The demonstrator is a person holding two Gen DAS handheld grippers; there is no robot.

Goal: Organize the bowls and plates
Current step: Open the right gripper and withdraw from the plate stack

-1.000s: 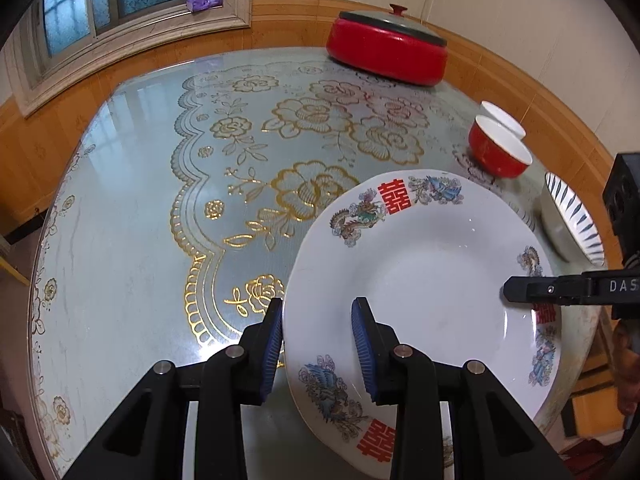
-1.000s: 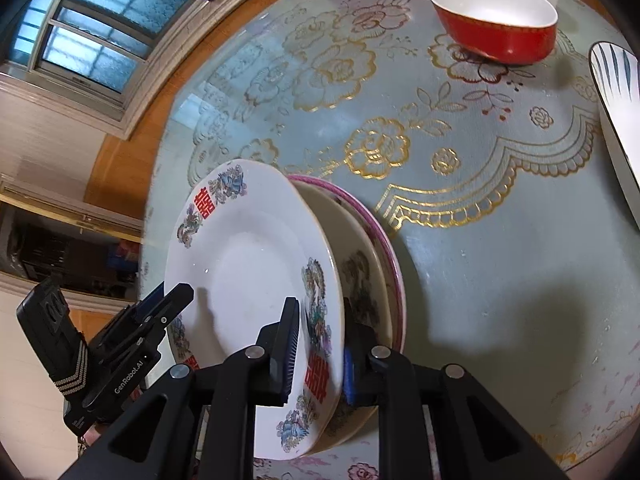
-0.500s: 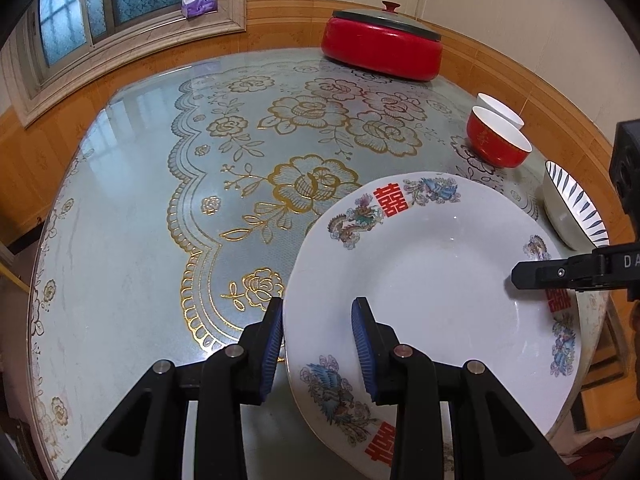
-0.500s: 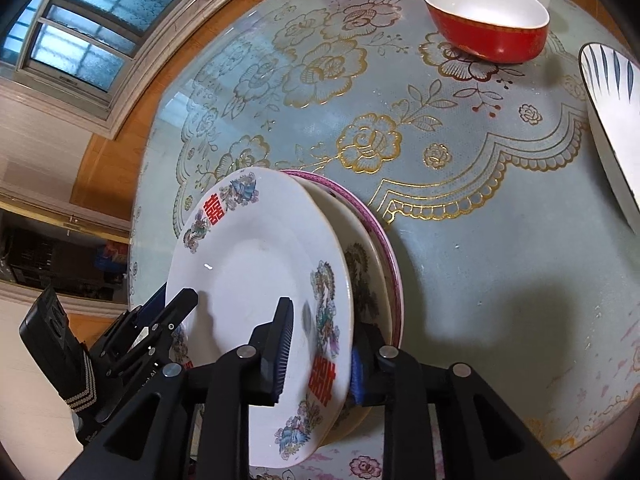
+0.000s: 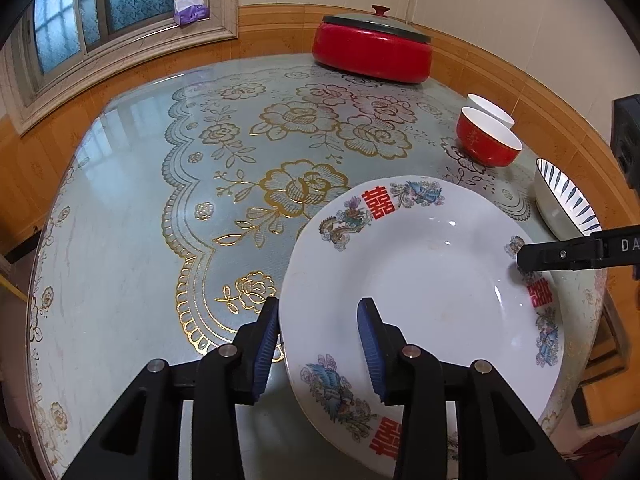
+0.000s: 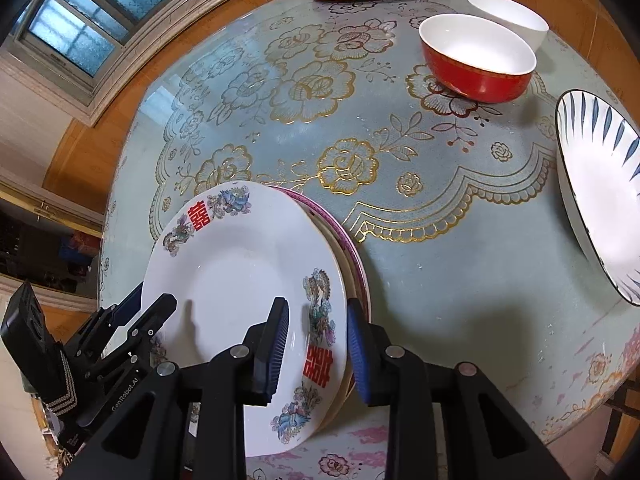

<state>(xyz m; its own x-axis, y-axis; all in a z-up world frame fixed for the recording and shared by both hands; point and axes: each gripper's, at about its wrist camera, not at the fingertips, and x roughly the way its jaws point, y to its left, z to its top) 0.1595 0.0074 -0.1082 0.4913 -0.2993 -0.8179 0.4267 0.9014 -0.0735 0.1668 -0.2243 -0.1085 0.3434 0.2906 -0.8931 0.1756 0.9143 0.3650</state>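
Plate [image 5: 432, 280] w/ red 囍 marks

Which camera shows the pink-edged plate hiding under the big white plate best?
The right wrist view: the pink-edged plate peeks out as a curved rim beside the white plate stacked on top. In the left wrist view the white plate covers it completely.

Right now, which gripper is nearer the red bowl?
Right. The right gripper straddles the plate's rim on the side toward the red bowl; the left gripper straddles the opposite rim.
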